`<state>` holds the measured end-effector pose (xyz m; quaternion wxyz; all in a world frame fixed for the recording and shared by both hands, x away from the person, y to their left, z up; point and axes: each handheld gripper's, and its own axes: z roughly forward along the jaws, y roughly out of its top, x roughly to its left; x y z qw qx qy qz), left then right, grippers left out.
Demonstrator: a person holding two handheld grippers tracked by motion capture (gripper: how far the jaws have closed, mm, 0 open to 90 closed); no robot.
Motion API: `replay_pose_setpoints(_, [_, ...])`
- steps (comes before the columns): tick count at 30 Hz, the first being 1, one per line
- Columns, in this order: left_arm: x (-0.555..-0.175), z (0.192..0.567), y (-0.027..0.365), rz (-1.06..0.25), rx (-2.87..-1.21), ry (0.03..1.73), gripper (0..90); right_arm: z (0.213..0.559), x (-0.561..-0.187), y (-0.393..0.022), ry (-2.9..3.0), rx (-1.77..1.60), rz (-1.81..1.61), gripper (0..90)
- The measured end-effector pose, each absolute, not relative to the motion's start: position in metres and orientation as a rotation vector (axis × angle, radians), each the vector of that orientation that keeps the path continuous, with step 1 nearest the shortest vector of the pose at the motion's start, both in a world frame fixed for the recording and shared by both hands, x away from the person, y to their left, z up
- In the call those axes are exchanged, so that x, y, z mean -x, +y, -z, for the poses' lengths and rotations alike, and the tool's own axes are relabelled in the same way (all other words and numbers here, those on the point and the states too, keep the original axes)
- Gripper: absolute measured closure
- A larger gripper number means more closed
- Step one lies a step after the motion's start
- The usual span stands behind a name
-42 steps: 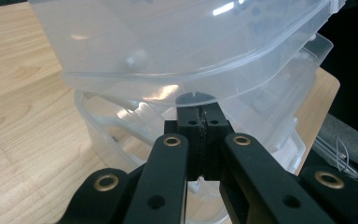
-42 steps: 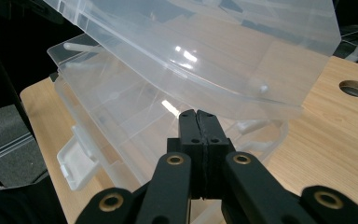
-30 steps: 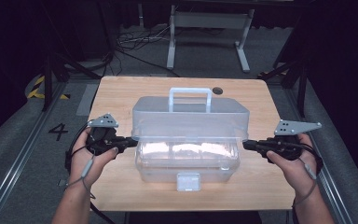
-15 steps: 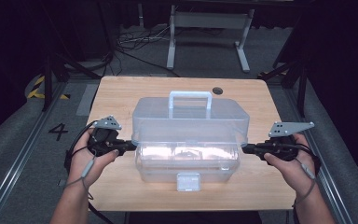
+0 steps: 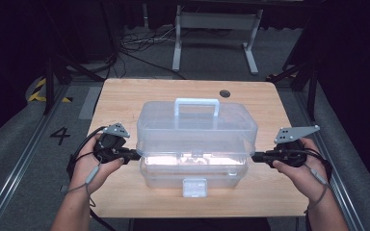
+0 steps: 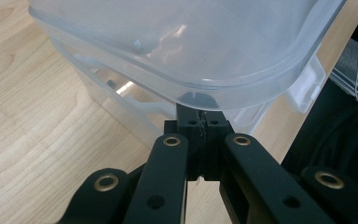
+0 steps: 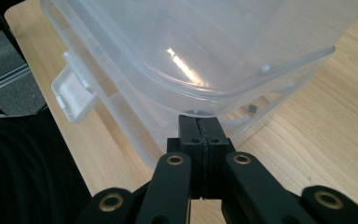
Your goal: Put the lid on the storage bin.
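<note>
Little has moved since the earlier frames: both hands sit where they were, each tool tip tucked against an end of the clear plastic box, whose lid looks perhaps a touch more raised now.

At 9 o'clock of the box, the left tool has its jaws pressed together, nothing pinched, its tip wedged under the lid's rim. The box stands at the middle of the desk, its white latch at 6 o'clock and its carry handle toward 12. At 3 o'clock the right tool mirrors this, jaws likewise pressed together and empty, tip under the rim.

The step in hand seems to be prising the lid up from both ends. Doing it well calls for an even lift on both sides, so the lid does not twist or slip off the narrow tips.

The box is translucent, glossy, thin-walled and round-cornered; the desk is pale matt wood grain.
</note>
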<state>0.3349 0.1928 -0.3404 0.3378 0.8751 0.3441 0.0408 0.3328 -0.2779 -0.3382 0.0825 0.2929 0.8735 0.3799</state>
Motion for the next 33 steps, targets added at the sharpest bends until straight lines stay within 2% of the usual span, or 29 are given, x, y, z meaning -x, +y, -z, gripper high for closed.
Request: replay_pose_setpoints(33, [-0.334,0.349,0.191,-0.009,-2.442,0.863,89.6,0.352,-0.335,-0.267,2.771,-0.822,-0.908,90.0])
